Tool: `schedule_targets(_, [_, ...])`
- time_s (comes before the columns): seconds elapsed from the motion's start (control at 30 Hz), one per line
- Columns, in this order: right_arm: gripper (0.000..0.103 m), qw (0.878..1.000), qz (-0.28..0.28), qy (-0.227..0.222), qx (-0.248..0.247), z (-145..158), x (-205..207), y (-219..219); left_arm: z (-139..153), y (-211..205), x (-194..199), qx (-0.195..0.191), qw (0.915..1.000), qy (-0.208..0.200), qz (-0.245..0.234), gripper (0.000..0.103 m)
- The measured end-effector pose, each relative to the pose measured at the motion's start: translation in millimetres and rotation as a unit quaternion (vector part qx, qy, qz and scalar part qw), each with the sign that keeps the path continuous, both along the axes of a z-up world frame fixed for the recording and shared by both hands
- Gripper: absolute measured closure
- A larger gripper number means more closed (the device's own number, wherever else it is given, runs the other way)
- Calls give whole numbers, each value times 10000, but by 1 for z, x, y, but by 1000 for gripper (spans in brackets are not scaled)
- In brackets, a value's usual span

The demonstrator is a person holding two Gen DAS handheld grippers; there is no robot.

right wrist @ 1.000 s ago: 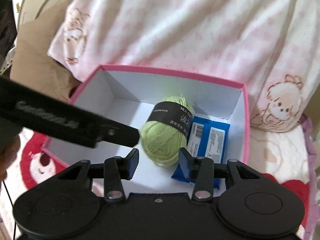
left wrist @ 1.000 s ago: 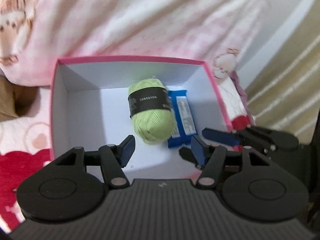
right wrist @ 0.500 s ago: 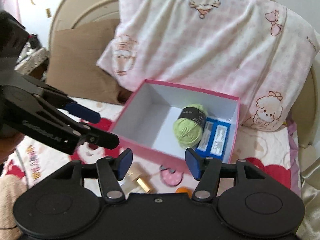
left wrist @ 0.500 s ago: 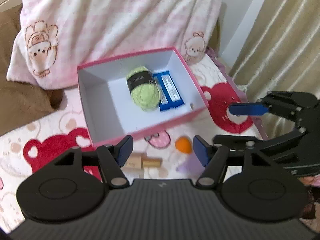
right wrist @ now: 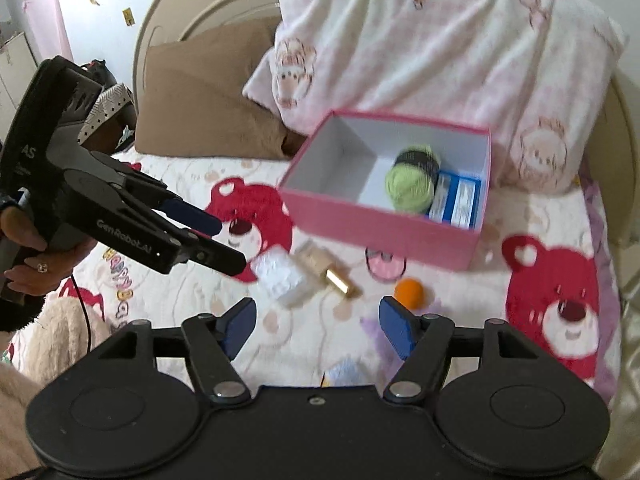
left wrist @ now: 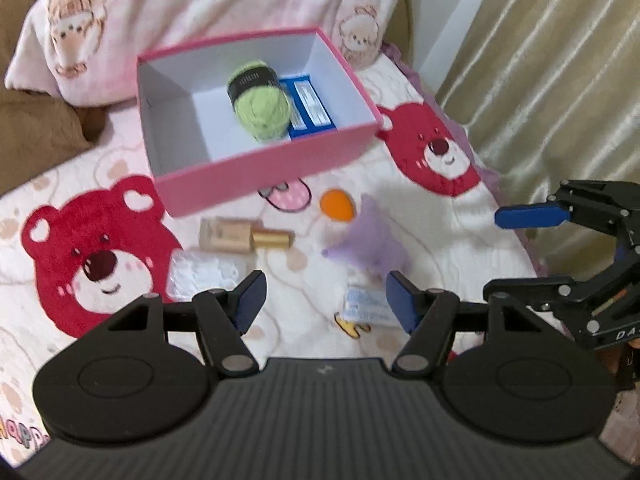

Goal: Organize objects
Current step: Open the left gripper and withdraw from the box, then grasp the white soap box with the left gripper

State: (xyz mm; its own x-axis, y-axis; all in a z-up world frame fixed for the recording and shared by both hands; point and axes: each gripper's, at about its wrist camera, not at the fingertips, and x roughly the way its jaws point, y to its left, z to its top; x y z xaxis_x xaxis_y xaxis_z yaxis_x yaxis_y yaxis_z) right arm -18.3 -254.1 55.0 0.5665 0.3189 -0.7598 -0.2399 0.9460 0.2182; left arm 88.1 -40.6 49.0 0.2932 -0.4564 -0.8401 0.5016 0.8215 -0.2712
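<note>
A pink box (left wrist: 264, 176) (right wrist: 376, 232) stands on the bed and holds a green yarn ball (left wrist: 262, 108) (right wrist: 412, 184) and a blue packet (left wrist: 310, 108) (right wrist: 456, 202). In front of it lie a beige bottle with a gold cap (left wrist: 240, 236) (right wrist: 326, 266), an orange ball (left wrist: 337, 205) (right wrist: 409, 291), a clear white packet (left wrist: 202, 274) (right wrist: 280, 276), a purple plush (left wrist: 370, 244) and a small light blue packet (left wrist: 366, 306) (right wrist: 346, 372). My left gripper (left wrist: 322, 300) is open and empty above these items. My right gripper (right wrist: 318, 322) is open and empty too.
The bed cover (left wrist: 440, 152) has red bear prints. A pink pillow (right wrist: 440, 40) and a brown pillow (right wrist: 200, 96) lie behind the box. A curtain (left wrist: 560, 60) hangs at the right. Each gripper shows in the other's view, the right one (left wrist: 560, 248) and the left one (right wrist: 132, 224).
Both grippers have pulled back and up from the box, so the loose items in front of it have come into view. Both stay open and empty.
</note>
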Motion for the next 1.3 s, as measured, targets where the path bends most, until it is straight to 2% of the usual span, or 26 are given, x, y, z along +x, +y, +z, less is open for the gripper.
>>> schedule_targets(0.13, [30,9993,-162,203,257,-33,-14,-5,-21,-2,-9,-55,9999,-41,-118,38])
schedule_targets(0.37, [30,9983,-474,273,178,-87,-20,-12,-64,-10,-18,-331,9991,-134,-237,38])
schedule_targets(0.5, [30,9979,-316,322,-455,-118,-17,0,-95,-15,-25,-391,9991,-137,-126,38])
schedule_targets(0.6, [30,9972,-298,408,-550,-144,-19,1,-113,-20,-29,-309,9990,-313,-124,38])
schedule_targets(0.73, [30,9946,-386,516,-818,-175,-25,5,-138,-28,-25,-241,9995,-180,-138,38])
schedule_targets(0.8, [31,9953,-458,545,-664,-185,-27,4,-148,-35,-24,-170,9996,-185,-132,38])
schedule_targets(0.87, [32,9960,-581,494,-465,-191,-28,3,-157,-39,-21,-295,9995,-89,-91,38])
schedule_targets(0.93, [40,9959,-677,520,-297,-197,-28,1,-171,-42,-14,-528,9985,126,6,38])
schedule_targets(1.0, [46,9960,-726,491,-185,-199,-27,2,-183,-48,-9,-553,9981,254,116,38])
schedule_targets(1.07, [51,9956,-815,446,-143,-200,-28,2,-190,-53,-7,-638,9976,261,102,40])
schedule_targets(1.1, [56,9952,-864,432,-151,-200,-27,3,-193,-55,-8,-725,9969,283,71,47])
schedule_targets(1.13, [61,9947,-925,425,-157,-201,-27,2,-195,-56,-8,-794,9963,327,45,59])
schedule_targets(1.2, [67,9938,-1037,391,-92,-201,-27,0,-199,-57,-11,-976,9938,541,-8,67])
schedule_targets(1.3, [68,9928,-1147,238,-252,-200,-24,3,-196,-56,-19,-939,9943,504,39,70])
